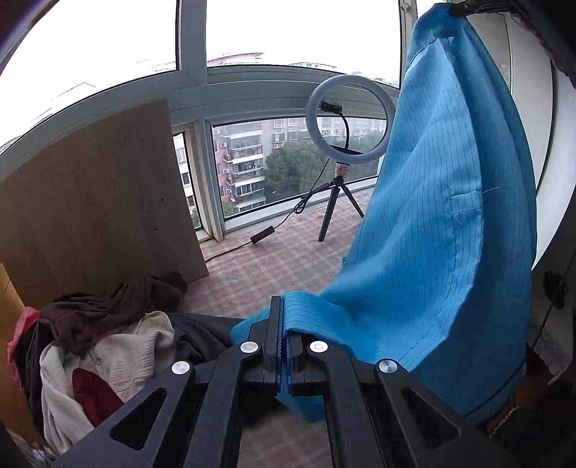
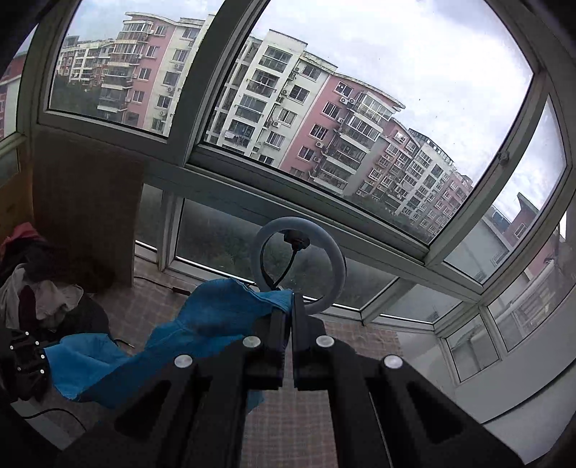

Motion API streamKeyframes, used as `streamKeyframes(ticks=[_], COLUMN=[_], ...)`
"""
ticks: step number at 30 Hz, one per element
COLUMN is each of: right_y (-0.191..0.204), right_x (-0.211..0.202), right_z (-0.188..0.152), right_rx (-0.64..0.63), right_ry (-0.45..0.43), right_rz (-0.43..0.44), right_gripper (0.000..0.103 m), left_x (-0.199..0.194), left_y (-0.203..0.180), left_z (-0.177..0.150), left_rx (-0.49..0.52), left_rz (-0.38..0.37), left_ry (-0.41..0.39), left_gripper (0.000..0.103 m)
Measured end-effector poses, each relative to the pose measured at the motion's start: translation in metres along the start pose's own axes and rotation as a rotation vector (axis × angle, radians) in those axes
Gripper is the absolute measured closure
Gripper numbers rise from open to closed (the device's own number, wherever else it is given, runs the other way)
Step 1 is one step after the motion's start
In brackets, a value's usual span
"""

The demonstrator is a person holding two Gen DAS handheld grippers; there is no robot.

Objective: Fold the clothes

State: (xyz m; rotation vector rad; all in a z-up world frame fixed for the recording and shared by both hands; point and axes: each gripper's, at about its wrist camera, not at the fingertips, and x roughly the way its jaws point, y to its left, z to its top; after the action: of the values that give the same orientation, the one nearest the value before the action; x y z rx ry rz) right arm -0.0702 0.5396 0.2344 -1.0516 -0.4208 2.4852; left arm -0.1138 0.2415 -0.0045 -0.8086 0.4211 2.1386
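A blue pinstriped garment (image 1: 439,201) with a patch pocket hangs in the air between my two grippers. My left gripper (image 1: 284,324) is shut on its lower edge, cloth pinched between the jaws. The right gripper (image 1: 464,9) shows at the top right of the left wrist view, holding the garment's upper corner high. In the right wrist view my right gripper (image 2: 289,309) is shut on the blue garment (image 2: 201,324), which drapes down left to the left gripper (image 2: 27,363).
A pile of clothes (image 1: 104,345), brown, cream, dark red and pink, lies at lower left beside a wooden board (image 1: 93,201). A ring light on a tripod (image 1: 345,118) stands on the checked surface (image 1: 273,259) by the windows, with its cable trailing left.
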Motion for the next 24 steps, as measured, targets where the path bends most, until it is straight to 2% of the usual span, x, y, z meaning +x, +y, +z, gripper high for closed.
streamKeyframes(ticks=[3, 6, 11, 13, 17, 20, 24], right_y=[-0.019, -0.034, -0.038, -0.039, -0.031, -0.022, -0.008], right_x=[0.078, 0.131, 0.146, 0.152, 0.146, 0.151, 0.161], right_z=[-0.061, -0.104, -0.105, -0.103, -0.070, -0.052, -0.043], right_rx=[0.070, 0.133, 0.129, 0.125, 0.071, 0.033, -0.019], right_ry=[0.124, 0.194, 0.169, 0.155, 0.082, 0.047, 0.028], right_rz=[0.038, 0.093, 0.176, 0.208, 0.233, 0.254, 0.295], right_gripper=[0.101, 0.101, 0.101, 0.101, 0.101, 0.101, 0.101], left_x=[0.005, 0.014, 0.016, 0.015, 0.015, 0.032, 0.088], left_y=[-0.019, -0.046, -0.102, -0.131, -0.204, -0.256, -0.297], left_z=[-0.018, -0.021, -0.020, -0.019, -0.022, -0.025, -0.037], left_rx=[0.029, 0.068, 0.108, 0.121, 0.167, 0.231, 0.223], left_rz=[0.033, 0.053, 0.049, 0.001, -0.115, -0.108, -0.064], left_ry=[0.047, 0.091, 0.117, 0.117, 0.106, 0.097, 0.184], left_gripper=[0.098, 0.087, 0.085, 0.080, 0.063, 0.049, 0.046])
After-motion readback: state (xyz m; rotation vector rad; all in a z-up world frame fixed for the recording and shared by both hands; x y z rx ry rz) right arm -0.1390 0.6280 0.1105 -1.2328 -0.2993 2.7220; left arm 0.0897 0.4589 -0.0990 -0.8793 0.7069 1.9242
